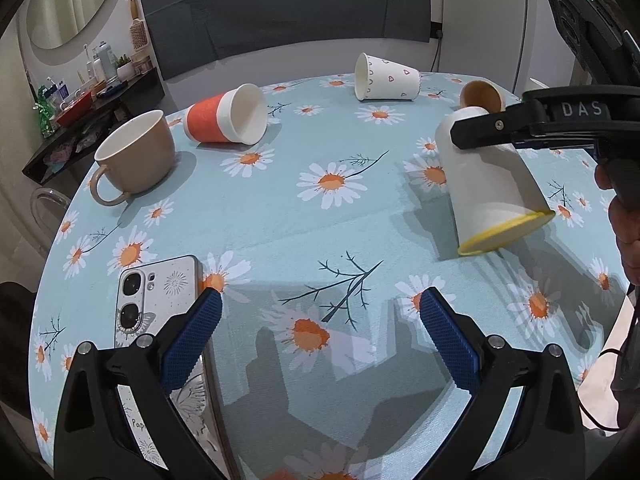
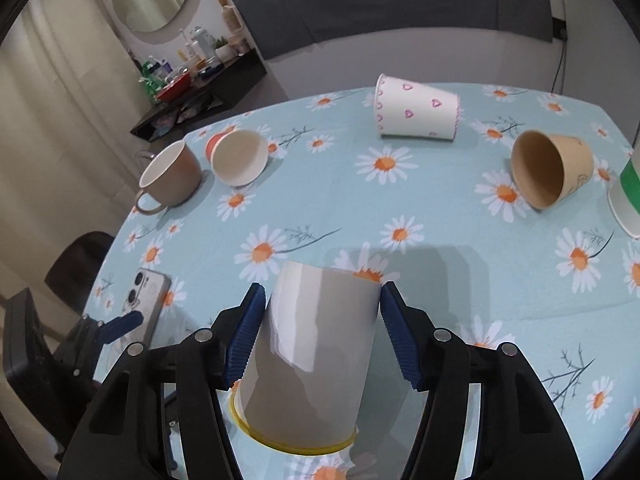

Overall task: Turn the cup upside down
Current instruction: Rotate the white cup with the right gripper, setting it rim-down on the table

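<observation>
A white paper cup with a yellow rim (image 1: pixel 490 184) stands mouth-down and tilted on the daisy tablecloth (image 1: pixel 280 220), its far rim edge lifted. My right gripper (image 2: pixel 322 332) is shut on this cup (image 2: pixel 316 356), its blue pads (image 2: pixel 400 340) pressing both sides near the base; its black finger (image 1: pixel 492 128) shows in the left wrist view. My left gripper (image 1: pixel 320 336) is open and empty, low over the near table edge, apart from the cup.
A phone (image 1: pixel 156 300) lies under my left finger. A beige mug (image 1: pixel 136 156) stands upright at left. An orange-sleeved cup (image 1: pixel 228 120), a heart-print cup (image 1: pixel 388 78) and a brown cup (image 2: pixel 552 168) lie on their sides. A green-banded cup (image 2: pixel 630 196) sits at far right.
</observation>
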The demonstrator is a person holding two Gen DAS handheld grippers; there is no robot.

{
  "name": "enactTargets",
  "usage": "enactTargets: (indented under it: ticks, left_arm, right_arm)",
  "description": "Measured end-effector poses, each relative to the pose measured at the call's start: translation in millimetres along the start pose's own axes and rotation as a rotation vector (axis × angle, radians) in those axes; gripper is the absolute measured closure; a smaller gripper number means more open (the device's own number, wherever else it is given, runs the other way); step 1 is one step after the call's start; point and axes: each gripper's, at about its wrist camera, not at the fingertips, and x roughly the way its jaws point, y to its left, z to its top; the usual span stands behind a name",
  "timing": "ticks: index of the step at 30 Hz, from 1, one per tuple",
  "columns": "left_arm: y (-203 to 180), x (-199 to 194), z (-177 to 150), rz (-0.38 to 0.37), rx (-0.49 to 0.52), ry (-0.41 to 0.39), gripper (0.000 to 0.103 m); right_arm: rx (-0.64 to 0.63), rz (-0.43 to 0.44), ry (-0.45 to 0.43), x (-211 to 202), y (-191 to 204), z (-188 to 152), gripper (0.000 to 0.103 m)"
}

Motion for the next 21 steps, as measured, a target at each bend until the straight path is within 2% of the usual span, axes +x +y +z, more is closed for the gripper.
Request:
enactTargets:
  ticks: [6,11,21]
  left_arm:
    - [-12,4,14,0.000,0.025,-0.004,0.006]
    - [-19,13,28,-0.002,0.028,0.008,0.006]
    - [-29,35,44,-0.025,0.015,0.040,0.006]
  right_arm:
    - [-0.020,-0.024,-0.046,0,-10,15,0.047]
    - [-0.049,-0.038,-0.135,-4,-11,25,0.048]
    - [-0.185,-0.170,-0.248,-5,-7,14,0.048]
